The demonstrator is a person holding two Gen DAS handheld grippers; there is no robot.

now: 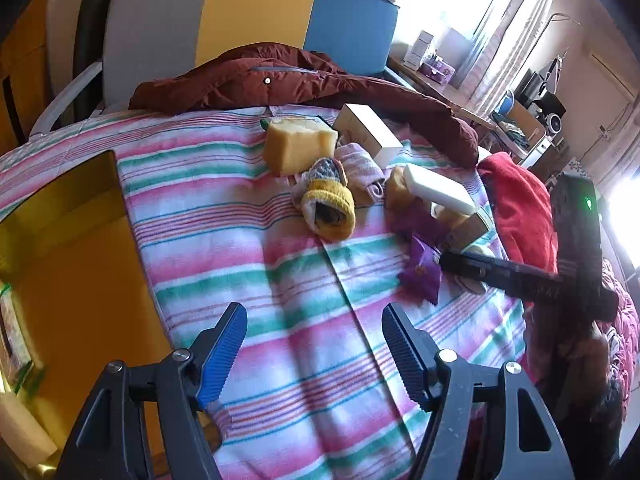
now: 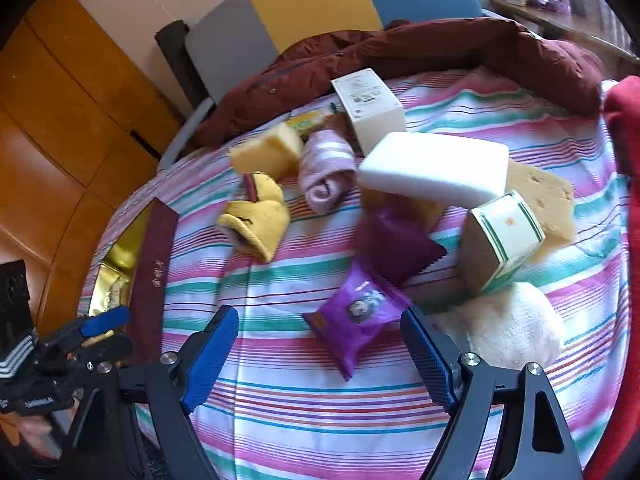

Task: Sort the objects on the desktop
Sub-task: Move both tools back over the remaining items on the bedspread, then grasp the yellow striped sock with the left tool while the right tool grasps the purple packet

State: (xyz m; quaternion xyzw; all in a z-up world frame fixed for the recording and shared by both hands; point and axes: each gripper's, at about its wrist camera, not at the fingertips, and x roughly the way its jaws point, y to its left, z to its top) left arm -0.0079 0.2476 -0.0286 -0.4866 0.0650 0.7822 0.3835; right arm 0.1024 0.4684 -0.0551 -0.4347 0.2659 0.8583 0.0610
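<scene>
striped cloth in pink, green and white covers the bed, and a broad bare stretch of it lies between the clutter and both grippers. a maroon jacket runs along the far edge of the cloth, with a red fabric heap at the right edge. at the left edge sits a gold-lined box, its dark red lid beside it on the cloth. the objects to sort crowd the far middle: a white foam block resting on a tan sponge, a cream carton, a yellow sponge, a green-trimmed small box tilted on its corner, a fluffy cream bundle, a rolled pink towel, a yellow mitten, a dark purple pouch and a purple snack packet. the right gripper is spread wide, the packet's near end lying between its fingers without touching. the left gripper is also spread wide over bare cloth, holding nothing.
</scene>
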